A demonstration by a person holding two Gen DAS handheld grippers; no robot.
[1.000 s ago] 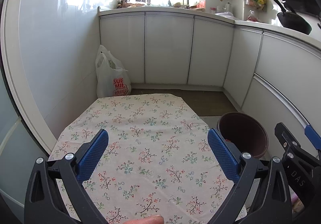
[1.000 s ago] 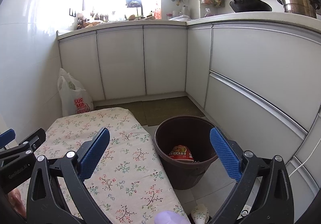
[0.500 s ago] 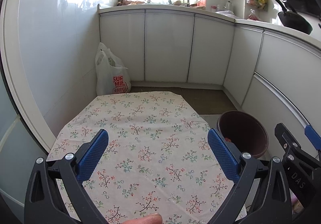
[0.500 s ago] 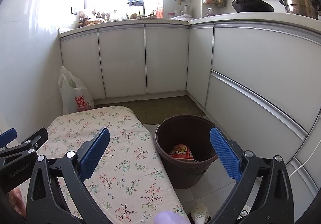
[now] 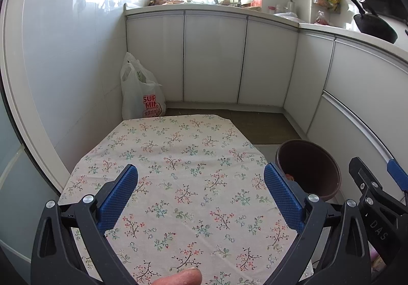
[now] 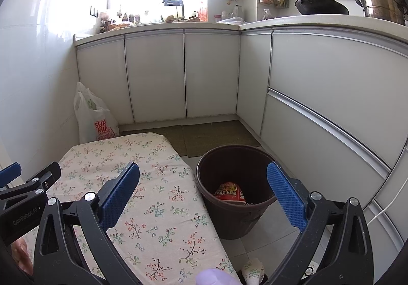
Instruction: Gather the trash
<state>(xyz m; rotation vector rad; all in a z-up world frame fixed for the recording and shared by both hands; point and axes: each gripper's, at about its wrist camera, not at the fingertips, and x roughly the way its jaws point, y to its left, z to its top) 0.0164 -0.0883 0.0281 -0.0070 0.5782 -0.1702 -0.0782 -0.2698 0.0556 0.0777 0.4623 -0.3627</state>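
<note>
A dark brown bin [image 6: 236,191] stands on the floor to the right of a table with a floral cloth [image 5: 178,177]. A red printed noodle cup [image 6: 229,191] lies inside the bin; in the left wrist view the bin [image 5: 309,170] shows only a sliver of red. My left gripper [image 5: 200,194] hangs open over the cloth with nothing between its blue pads. My right gripper [image 6: 204,191] is open too, held above the table's right edge and the bin. On the floor below the table corner lies a crumpled white scrap [image 6: 252,268].
A white plastic shopping bag [image 5: 141,96] leans in the corner beyond the table. White cabinets [image 6: 318,96] run along the back and right, with a wok [image 6: 318,5] and steel pots [image 6: 382,0] on the counter. Brown mats [image 6: 214,135] cover the floor ahead.
Both views have tilted slightly upward and drawn back a little; table, bin and cup stay where they were. Both grippers remain open.
</note>
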